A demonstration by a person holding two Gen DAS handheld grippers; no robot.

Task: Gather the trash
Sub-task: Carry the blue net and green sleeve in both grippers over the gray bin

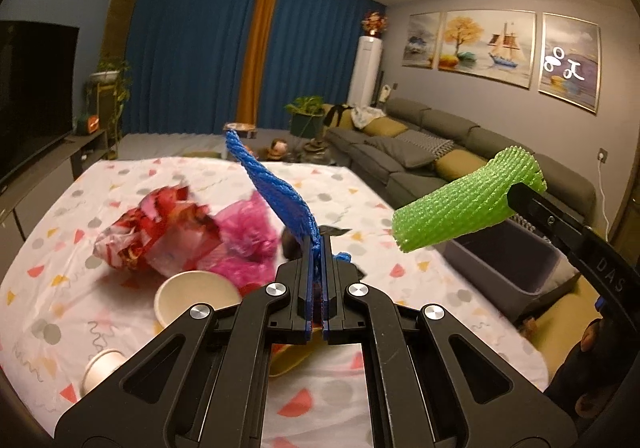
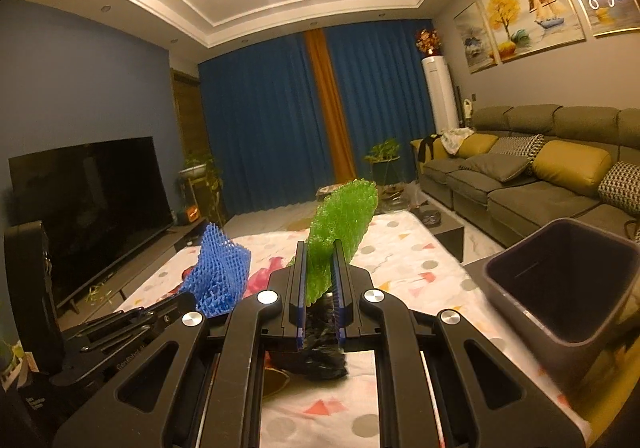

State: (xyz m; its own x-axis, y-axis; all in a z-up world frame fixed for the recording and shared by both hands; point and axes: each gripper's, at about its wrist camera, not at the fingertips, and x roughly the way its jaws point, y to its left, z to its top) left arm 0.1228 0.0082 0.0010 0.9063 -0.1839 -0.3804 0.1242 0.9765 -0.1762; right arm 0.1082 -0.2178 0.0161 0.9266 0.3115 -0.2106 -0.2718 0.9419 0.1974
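At the centre of the left wrist view, my left gripper (image 1: 319, 248) has its jaws pinched tight on a blue foam mesh sleeve (image 1: 276, 192), which stands up and leans toward the upper left of the frame. In the right wrist view my right gripper (image 2: 319, 276) is clamped on a green foam mesh sleeve (image 2: 340, 224) that rises from between the fingers toward the middle of the picture. Both pieces are lifted off the white tablecloth with coloured shapes (image 1: 80, 208).

The dark grey plastic bin (image 2: 560, 288) sits at the right edge of the right wrist view, mouth open and tilted toward me, just beside the table edge. My judgement: the green sleeve goes first, since that gripper is nearer the bin. I would carry it right until it hangs over the opening, then release; foam this light may cling to a pad or drift, so I would get well inside the rim before letting go.

Left on the cloth, at the left of the left wrist view, are a crumpled red printed wrapper (image 1: 156, 236), a pink mesh net (image 1: 248, 240) and two paper cups (image 1: 196, 300).

The only readable writing is "DAS" on the right gripper's arm, at the right edge of the left wrist view; the white lettering on the other arm is too small to read.
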